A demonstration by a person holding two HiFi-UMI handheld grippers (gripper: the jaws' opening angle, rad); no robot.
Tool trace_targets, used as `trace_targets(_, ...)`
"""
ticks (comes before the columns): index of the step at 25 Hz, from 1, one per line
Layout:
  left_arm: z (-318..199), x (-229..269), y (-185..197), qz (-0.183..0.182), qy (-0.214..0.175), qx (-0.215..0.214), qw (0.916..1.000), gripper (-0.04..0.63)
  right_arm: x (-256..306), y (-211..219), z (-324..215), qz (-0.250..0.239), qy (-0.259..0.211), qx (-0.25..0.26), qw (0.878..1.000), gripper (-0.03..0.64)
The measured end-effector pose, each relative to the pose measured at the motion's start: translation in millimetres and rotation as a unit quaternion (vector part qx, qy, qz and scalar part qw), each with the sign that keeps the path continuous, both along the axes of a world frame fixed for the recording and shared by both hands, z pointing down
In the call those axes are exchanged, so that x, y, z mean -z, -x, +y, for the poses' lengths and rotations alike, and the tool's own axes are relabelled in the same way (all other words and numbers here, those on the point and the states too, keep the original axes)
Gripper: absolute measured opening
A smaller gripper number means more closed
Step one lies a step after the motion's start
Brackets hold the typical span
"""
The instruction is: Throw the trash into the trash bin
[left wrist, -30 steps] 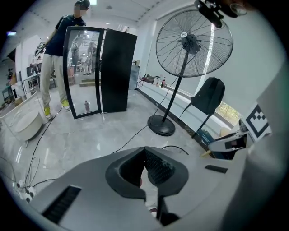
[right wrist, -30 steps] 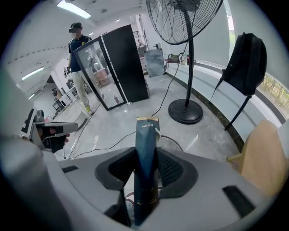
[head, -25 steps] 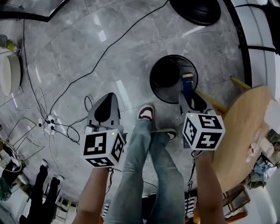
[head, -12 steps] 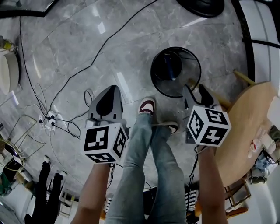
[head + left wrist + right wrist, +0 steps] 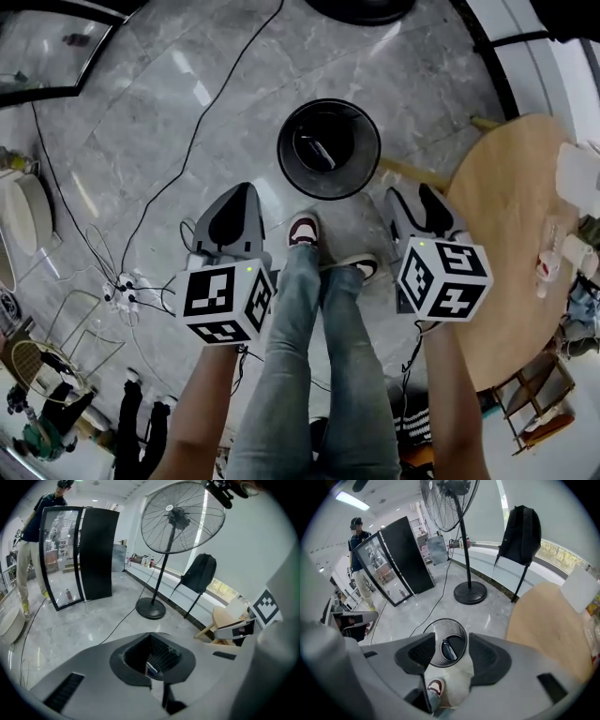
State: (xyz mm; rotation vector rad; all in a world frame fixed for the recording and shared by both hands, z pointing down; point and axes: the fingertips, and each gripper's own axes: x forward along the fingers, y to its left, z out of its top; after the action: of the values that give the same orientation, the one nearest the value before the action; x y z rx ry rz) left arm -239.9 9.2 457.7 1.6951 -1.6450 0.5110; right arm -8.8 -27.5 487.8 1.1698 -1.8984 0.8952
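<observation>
A black mesh trash bin (image 5: 292, 174) stands on the grey floor just beyond my shoes. A blue-and-white piece of trash (image 5: 317, 150) lies inside it. My right gripper (image 5: 411, 195) hovers to the right of the bin and nearer to me. Its jaws have just been opening and now stand open with nothing between them. Through their gap in the right gripper view (image 5: 451, 639) I see the bin (image 5: 439, 632) and the trash (image 5: 449, 649) in it. My left gripper (image 5: 240, 193) hangs left of the bin, shut and empty, and points toward the bin (image 5: 164, 654).
A round wooden table (image 5: 516, 234) with small items on it stands to the right. The base of a standing fan (image 5: 361, 7) is beyond the bin. Cables (image 5: 187, 150) cross the floor on the left. Another person (image 5: 358, 534) stands by a glass panel.
The right gripper held the trash over the bin; it has let go, and the trash now lies in the bin. Both grippers have drawn back from the bin.
</observation>
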Motion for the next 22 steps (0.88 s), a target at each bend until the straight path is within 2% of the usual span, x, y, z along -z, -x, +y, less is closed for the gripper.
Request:
trace_targets(5,-16,20,-65,0.003,-0.01,-0.066,0.9978,0.009,36,-59,11,-0.007,-0.022,-0.049,0.999,0.225)
trace_targets(11,-25,40,-160,0.007,-0.021,-0.152,0.9881,0.009,59,-161,43,0.005,-0.035,-0.134,0.99,0.224)
trace_targets(17,-27,50,-246,0.009,-0.02,-0.213,0.9767,0.009,76,-264,90,0.019,-0.038,-0.231,0.972,0.222)
trace_targets(22,-14,53,-329,0.017,-0.019,-0.272,0.9619,0.009,81,-344,136,0.031,-0.037,-0.299,0.953,0.222)
